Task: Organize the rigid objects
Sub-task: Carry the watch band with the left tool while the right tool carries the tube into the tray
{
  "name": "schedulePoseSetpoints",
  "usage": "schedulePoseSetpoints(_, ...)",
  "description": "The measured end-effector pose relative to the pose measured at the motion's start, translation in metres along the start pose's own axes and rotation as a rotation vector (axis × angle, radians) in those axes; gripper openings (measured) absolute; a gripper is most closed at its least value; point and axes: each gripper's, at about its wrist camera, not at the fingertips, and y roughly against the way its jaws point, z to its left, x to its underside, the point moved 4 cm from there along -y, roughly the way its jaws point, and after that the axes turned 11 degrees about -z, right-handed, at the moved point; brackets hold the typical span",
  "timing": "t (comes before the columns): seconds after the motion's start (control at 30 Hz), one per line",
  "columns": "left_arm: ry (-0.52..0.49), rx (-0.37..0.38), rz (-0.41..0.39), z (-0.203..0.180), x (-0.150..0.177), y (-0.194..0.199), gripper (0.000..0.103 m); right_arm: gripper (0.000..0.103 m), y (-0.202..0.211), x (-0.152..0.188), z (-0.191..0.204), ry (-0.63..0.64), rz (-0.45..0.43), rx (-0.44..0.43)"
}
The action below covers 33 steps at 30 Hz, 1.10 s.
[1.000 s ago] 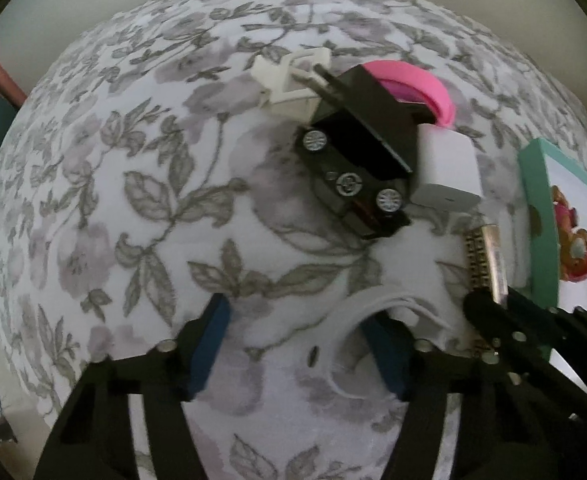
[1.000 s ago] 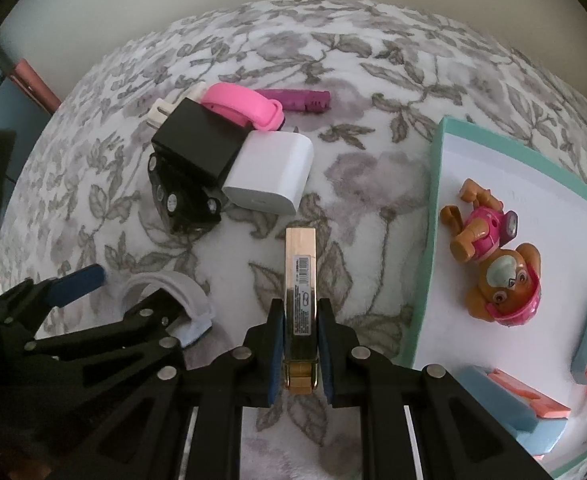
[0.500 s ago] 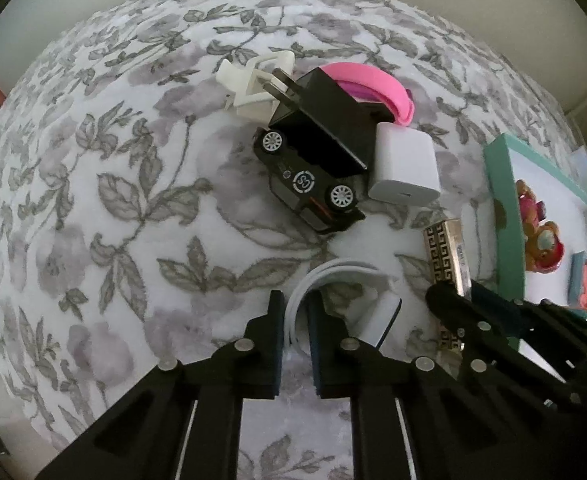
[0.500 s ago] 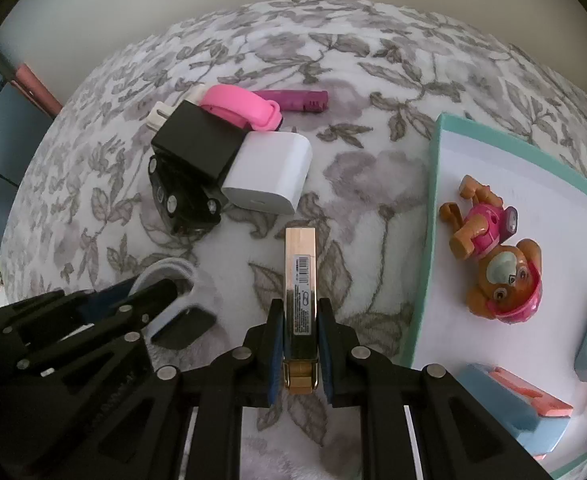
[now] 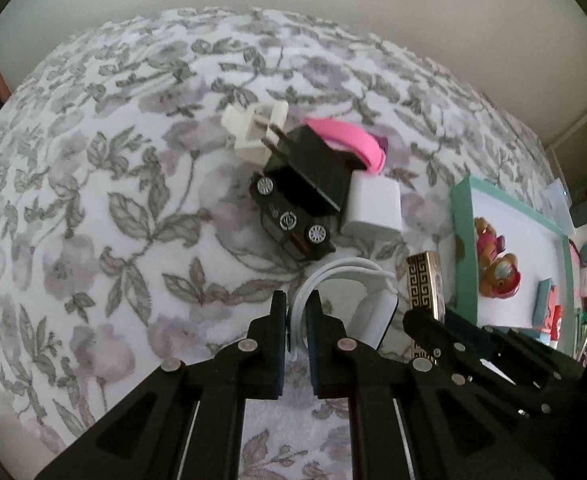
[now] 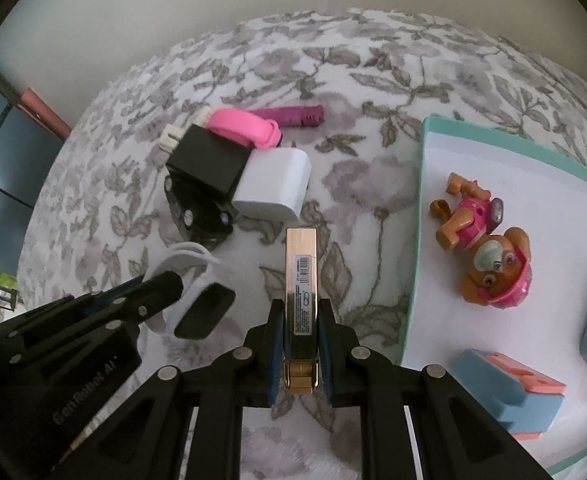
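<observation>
The left gripper pinches the strap of a white wristband between its blue pads, jaws pressed tight on the thin loop, its dark screen end hanging beside the fingers. The right gripper clamps a slim gold case that juts forward along its fingers, barcode side up, its far end near a white charger block. Beyond them, on the floral cloth, lies a small pile: a black adapter leaning on a black toy car, a pink band, a cream plastic clip and a purple piece. To the right sits a teal-rimmed tray holding a toy pup figure and blue-and-coral blocks.
</observation>
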Motion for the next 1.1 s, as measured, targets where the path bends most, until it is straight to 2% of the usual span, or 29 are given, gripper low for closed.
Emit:
schedulePoseSetpoints(0.2,0.017,0.008,-0.033,0.001,0.0,0.009,0.009,0.017,0.017,0.003,-0.005,-0.032,-0.007,-0.019)
schedulePoseSetpoints(0.43,0.01,0.015,-0.065,-0.017,-0.005,0.019,0.009,0.017,0.048,0.012,-0.009,-0.064,-0.039,-0.024)
schedulePoseSetpoints(0.6,-0.026,0.032,-0.074,-0.04,-0.005,0.028,0.009,0.017,0.055,0.017,-0.016,-0.061,-0.043,0.012)
schedulePoseSetpoints(0.87,-0.076,0.056,-0.071,-0.075,-0.008,0.031,0.009,0.017,0.065,0.013,-0.053,-0.084,-0.072,0.119)
schedulePoseSetpoints(1.1,-0.107,0.075,-0.06,-0.103,-0.008,0.03,0.009,0.017,0.078,0.007,-0.076,-0.142,-0.118,0.126)
